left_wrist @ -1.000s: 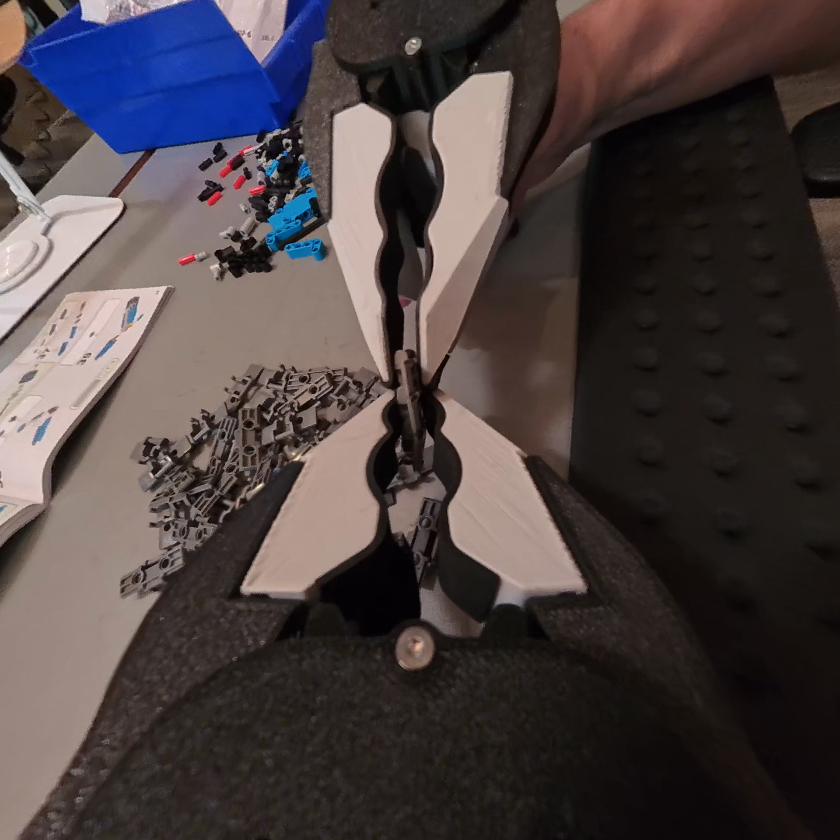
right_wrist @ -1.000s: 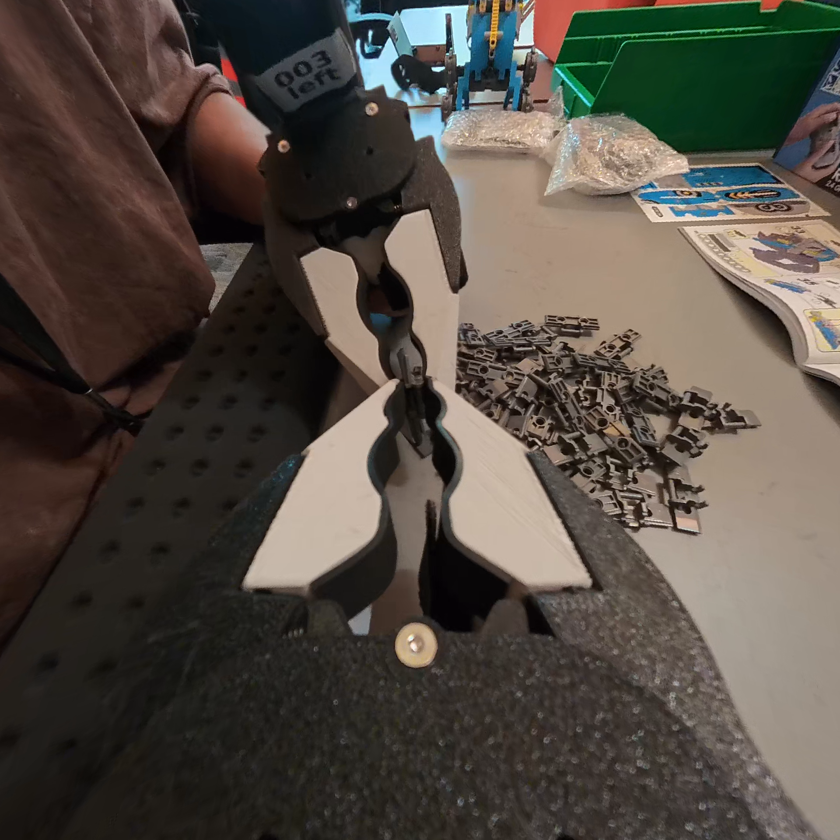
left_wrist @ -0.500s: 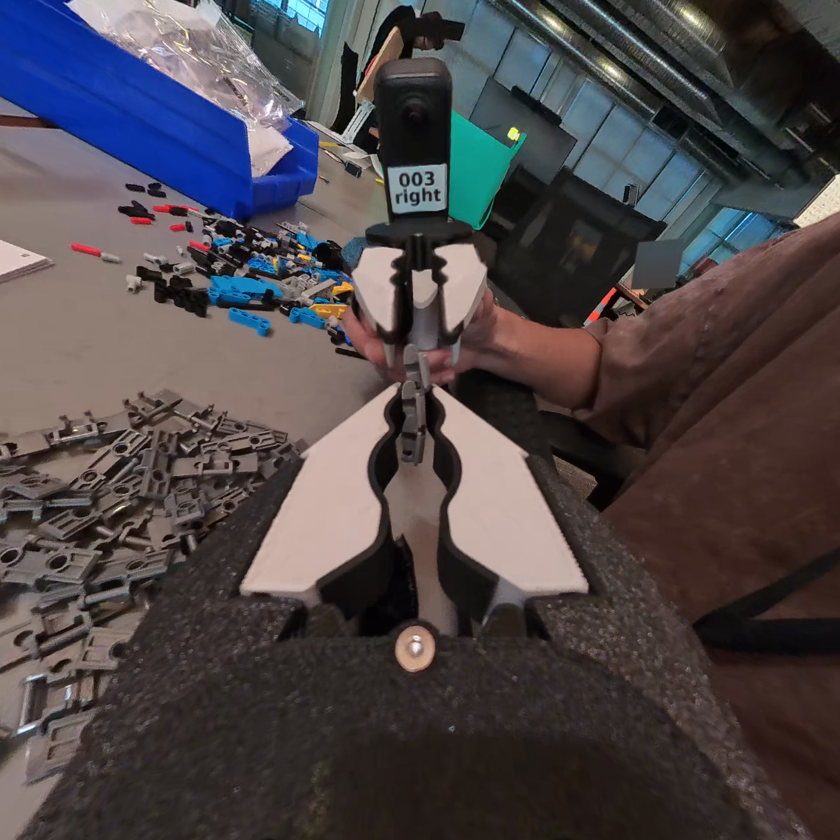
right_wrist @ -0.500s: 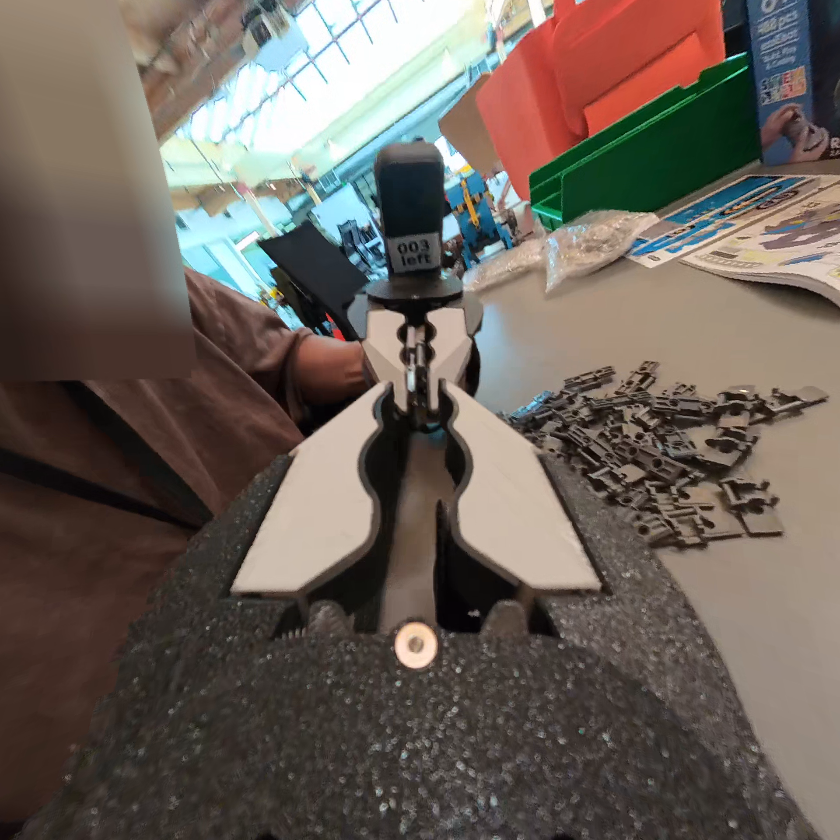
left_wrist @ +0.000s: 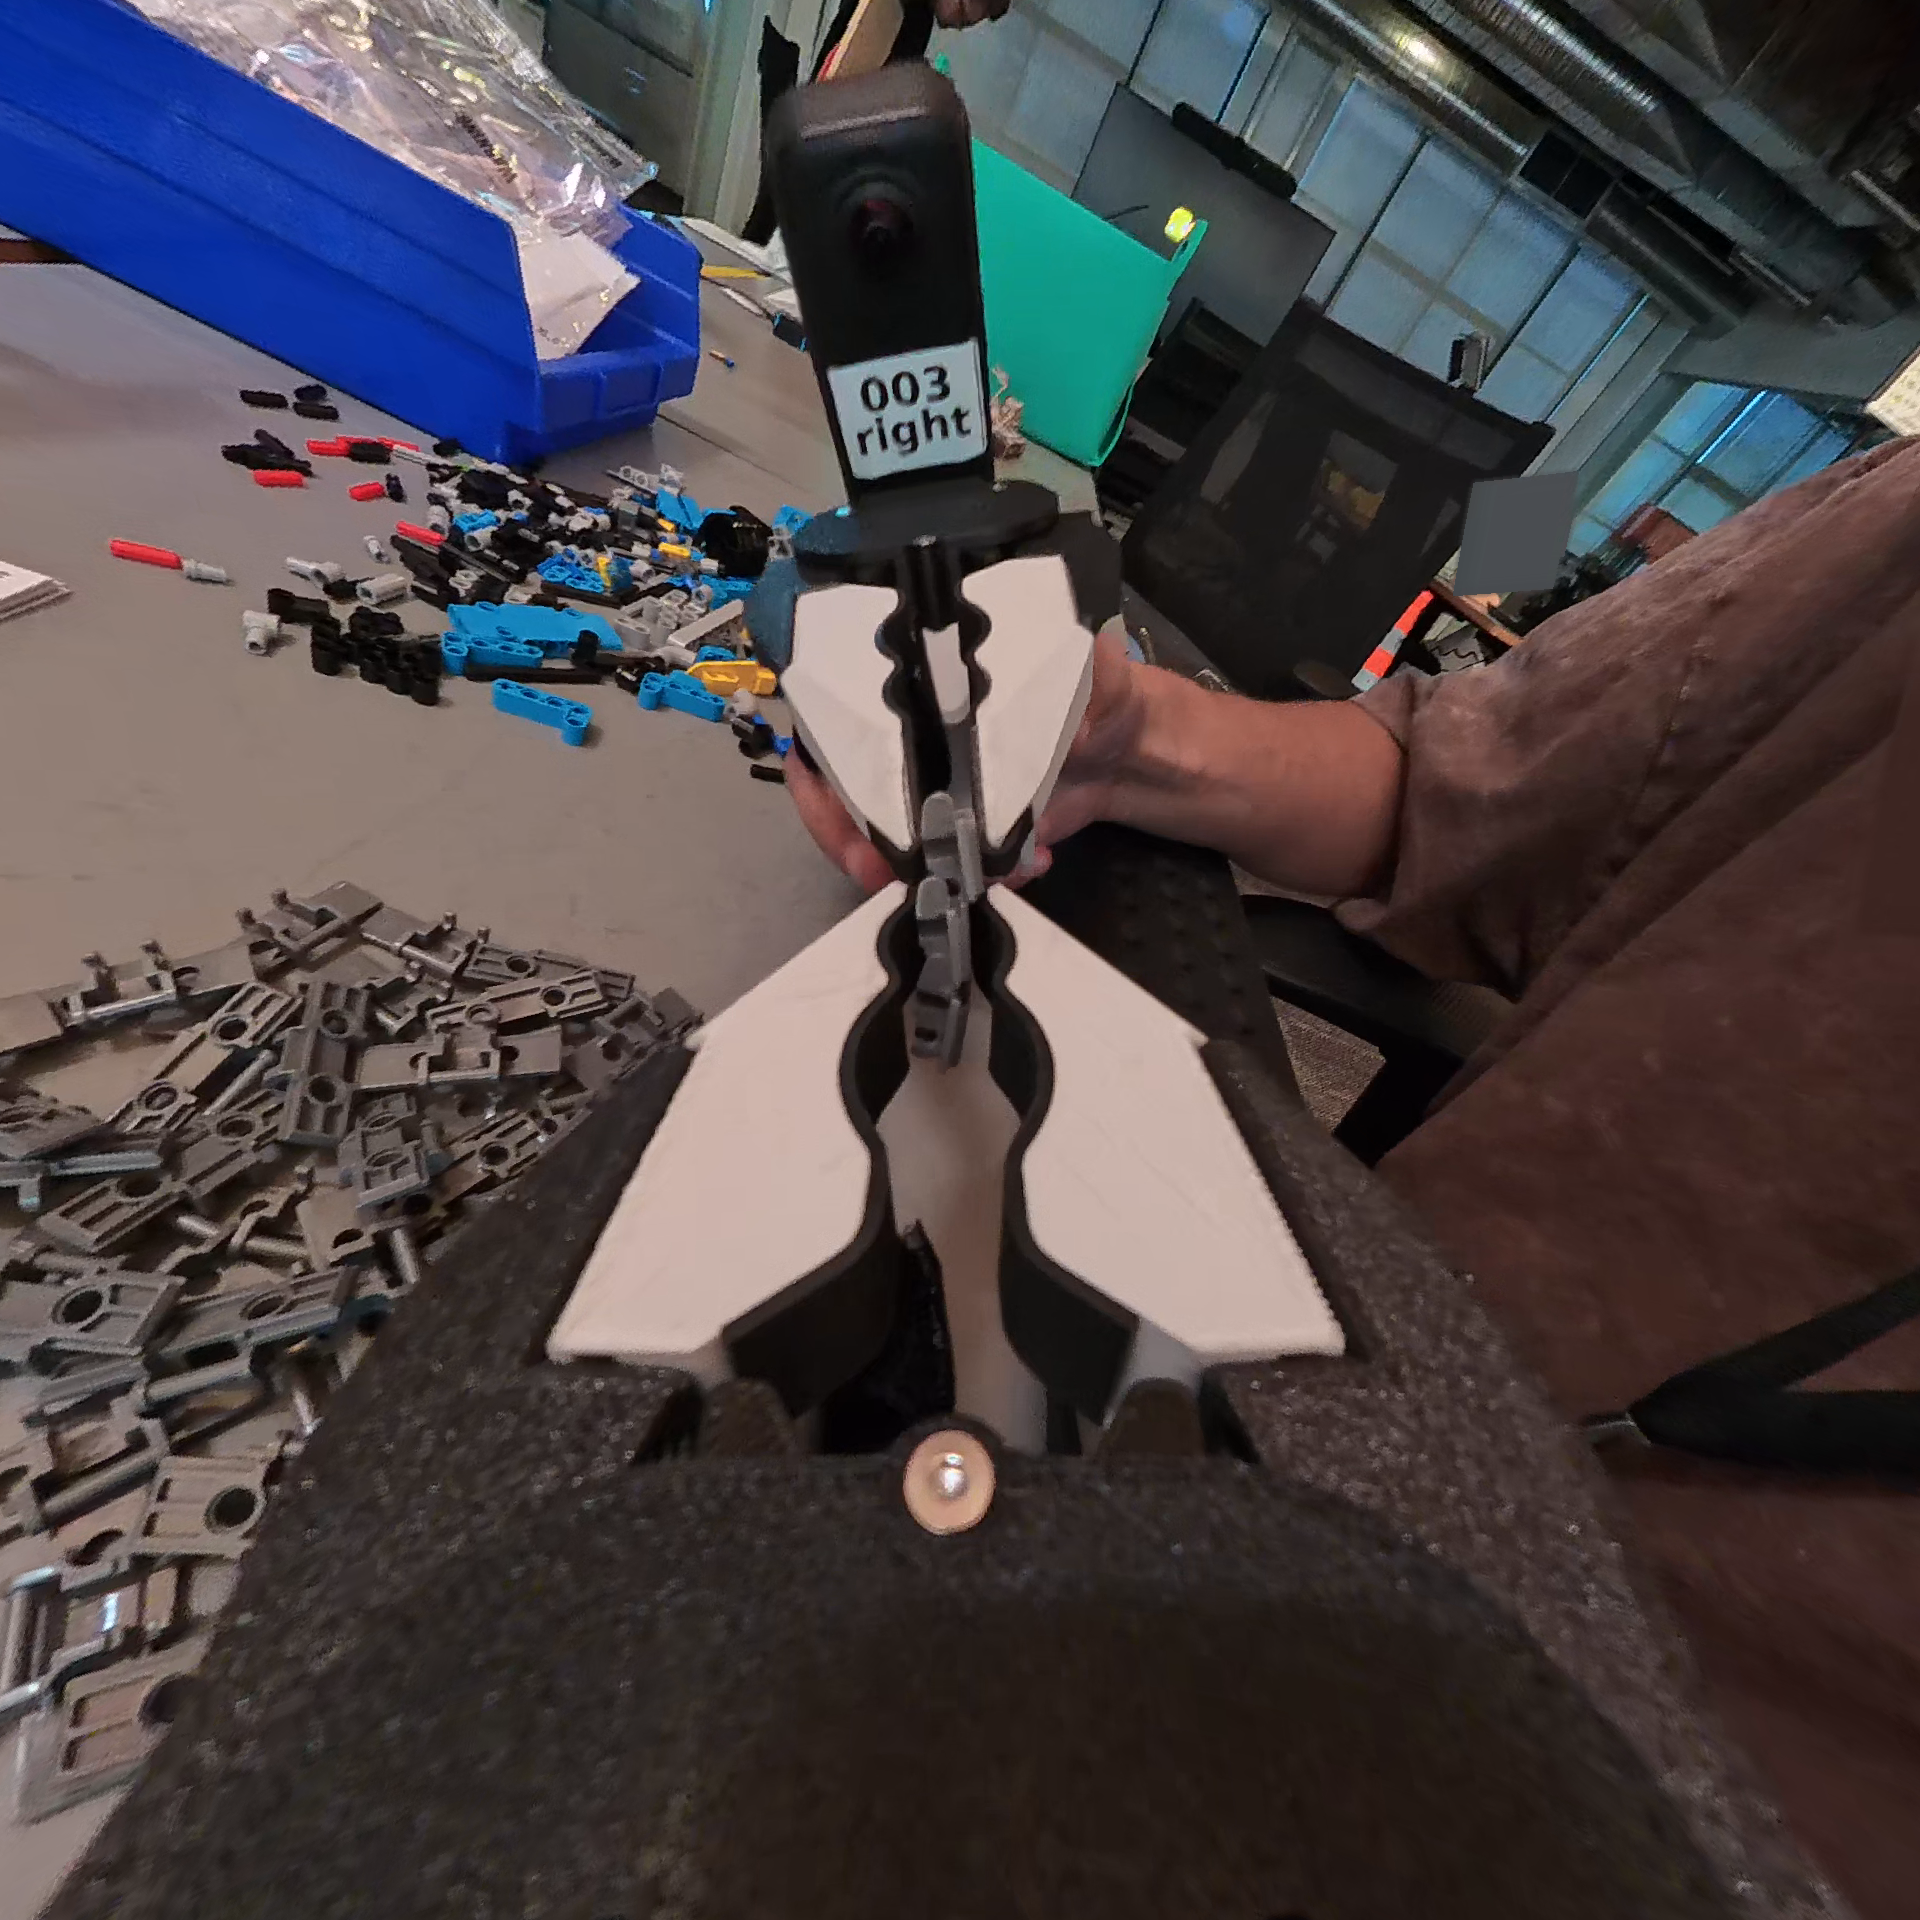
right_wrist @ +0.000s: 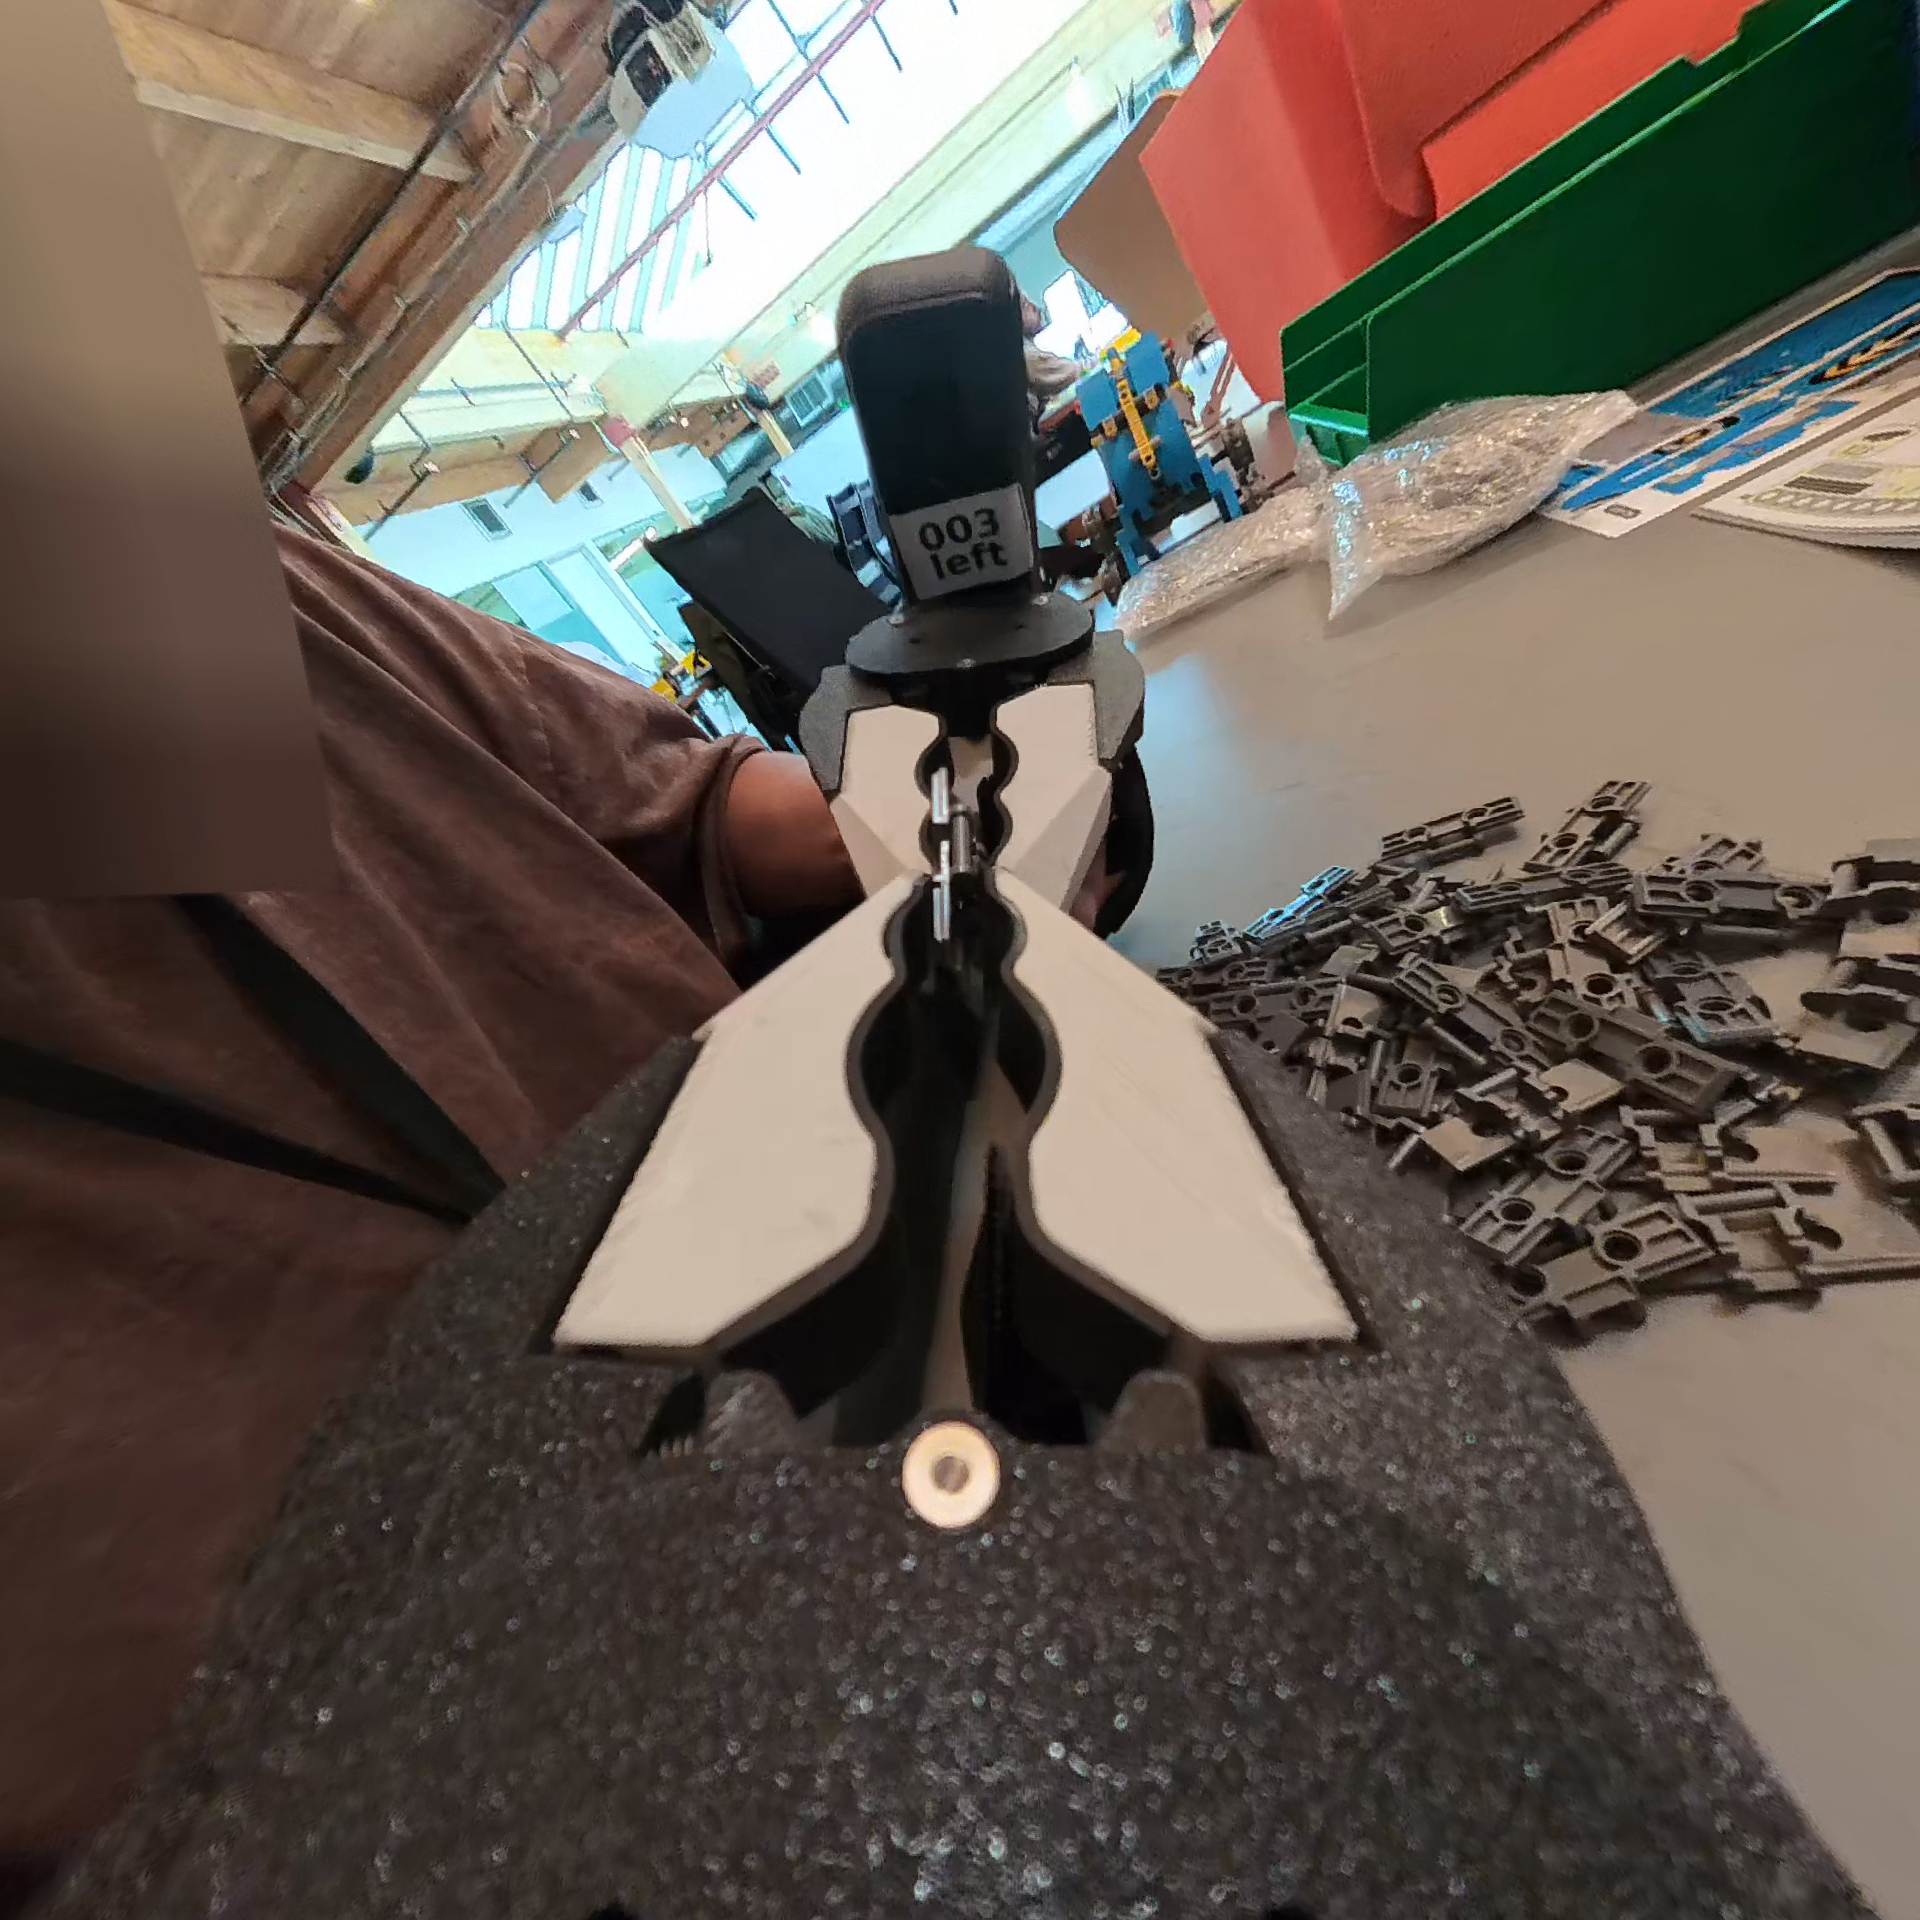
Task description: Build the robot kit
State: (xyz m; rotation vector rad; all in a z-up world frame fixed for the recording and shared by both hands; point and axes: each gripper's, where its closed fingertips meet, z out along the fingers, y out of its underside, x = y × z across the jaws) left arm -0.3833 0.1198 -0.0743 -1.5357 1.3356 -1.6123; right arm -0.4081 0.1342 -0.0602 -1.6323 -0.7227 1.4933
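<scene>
Left wrist view shows the left gripper (left_wrist: pixel 943 935) up in the air, tip to tip with the right gripper (left_wrist: pixel 961 831). Its two white fingers (left_wrist: pixel 769 1132) are pinched tight on a small gray link piece (left_wrist: pixel 940 987) that stands on its thin edge between them. The right gripper faces it and is squeezed tight on a second gray link piece (left_wrist: pixel 951 836). The two pieces touch end to end, right where the tips meet. A bare hand (left_wrist: pixel 1122 748) wraps around the back of the right gripper. Down on the gray table (left_wrist: pixel 312 790), to the left, lies a big pile of gray link pieces (left_wrist: pixel 291 1122). Farther back sits a mess of small black, blue and red parts (left_wrist: pixel 540 613), and behind them a blue bin (left_wrist: pixel 343 249) with clear bags in it. Right wrist view shows the same meeting from the other side: the right gripper (right_wrist: pixel 951 904) and the left gripper (right_wrist: pixel 956 831) nose to nose, with the gray pile (right_wrist: pixel 1579 1049) on the right, a green bin (right_wrist: pixel 1579 281) far back, and paper booklets (right_wrist: pixel 1787 457) near it.
</scene>
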